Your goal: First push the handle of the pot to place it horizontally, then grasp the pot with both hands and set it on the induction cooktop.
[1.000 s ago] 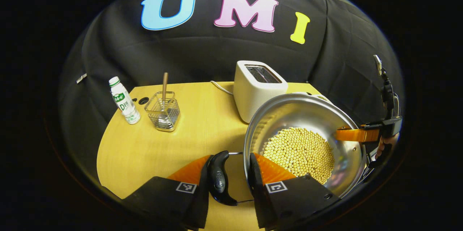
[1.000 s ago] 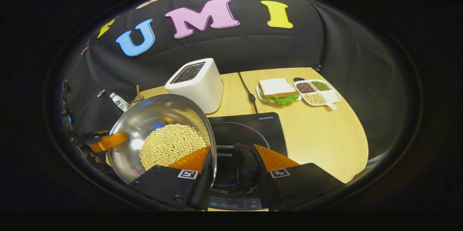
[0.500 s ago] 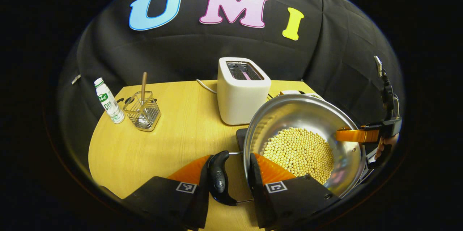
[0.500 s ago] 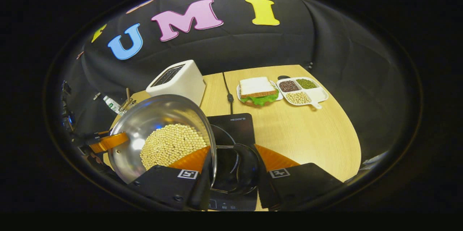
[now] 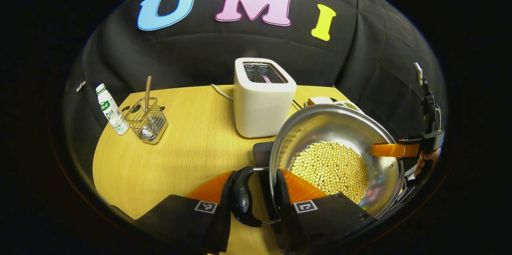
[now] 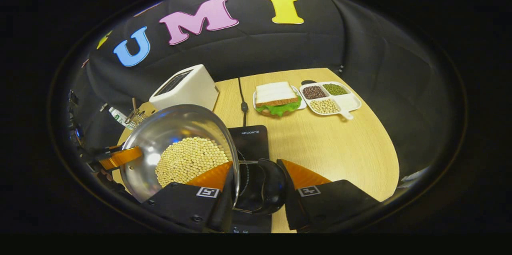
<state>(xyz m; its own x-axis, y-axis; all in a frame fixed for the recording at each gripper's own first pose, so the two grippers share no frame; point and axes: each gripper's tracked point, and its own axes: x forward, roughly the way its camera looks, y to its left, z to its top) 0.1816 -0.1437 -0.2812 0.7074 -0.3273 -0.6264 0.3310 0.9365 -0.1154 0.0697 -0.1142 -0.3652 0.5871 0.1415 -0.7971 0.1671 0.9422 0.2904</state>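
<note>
A: What has changed over the last second?

B: The whole table [image 5: 180,155] has slid left in both views, toaster [image 5: 264,101] and all, while the pot [image 5: 336,159] sits in the same spot between the fingers. So the pot is being carried sideways, toward the cooktop [image 6: 252,143]. In the left gripper view a dark corner of the cooktop now pokes out from under the pot's rim, where a second ago there was only wood.

A: So the handle push is done?

B: I'd judge so. Both handles stick out flat, and the carry looks well along. What remains is centring the pot over the cooktop and lowering it.

A: How are the grippers holding?

B: The left gripper [image 5: 254,195] is closed around the pot's left handle [image 5: 242,197] and rim, one finger outside the handle, one inside the pot wall. The right gripper [image 6: 256,187] is clamped the same way around the right handle [image 6: 270,185].

A: And the pot itself?

B: Shiny steel, wide and shallow, seemingly held above the table, partly over the cooktop's left edge. A bed of pale beans [image 5: 330,169] covers its bottom, piled a little unevenly, so I'd keep it level.
</note>
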